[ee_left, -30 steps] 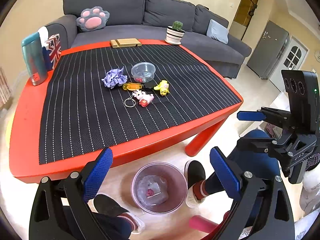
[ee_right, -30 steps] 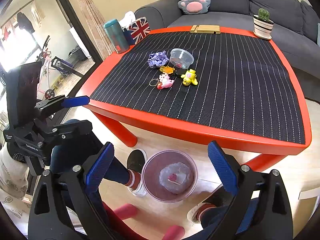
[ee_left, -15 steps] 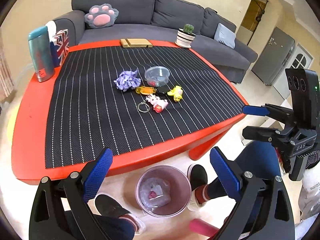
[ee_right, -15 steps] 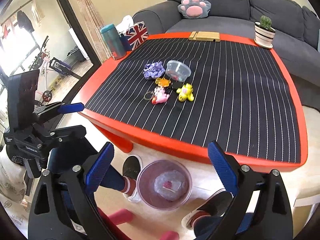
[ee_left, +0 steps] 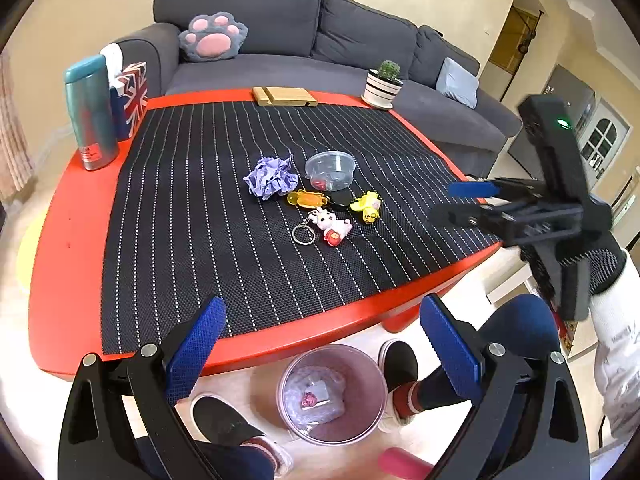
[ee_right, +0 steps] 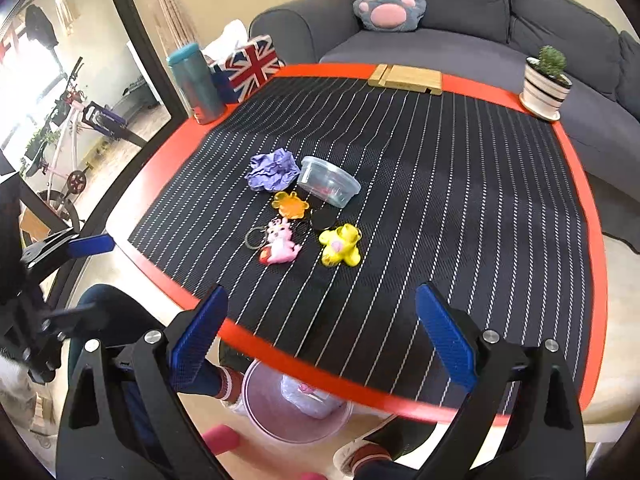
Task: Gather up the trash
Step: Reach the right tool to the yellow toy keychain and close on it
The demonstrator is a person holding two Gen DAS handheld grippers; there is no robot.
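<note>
Left tool open and empty above the near bench edge, right tool open and empty, crumpled purple paper mid-bench touching clear tub, no clear long axis, bin on floor below.

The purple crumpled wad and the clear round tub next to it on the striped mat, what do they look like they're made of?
The purple crumpled wad looks like thin paper or tissue: matte, with sharp irregular creases and no shine. The clear round tub looks like thin glossy plastic: see-through walls, a rolled rim and something red visible inside. Both guesses rest on appearance only.
</note>
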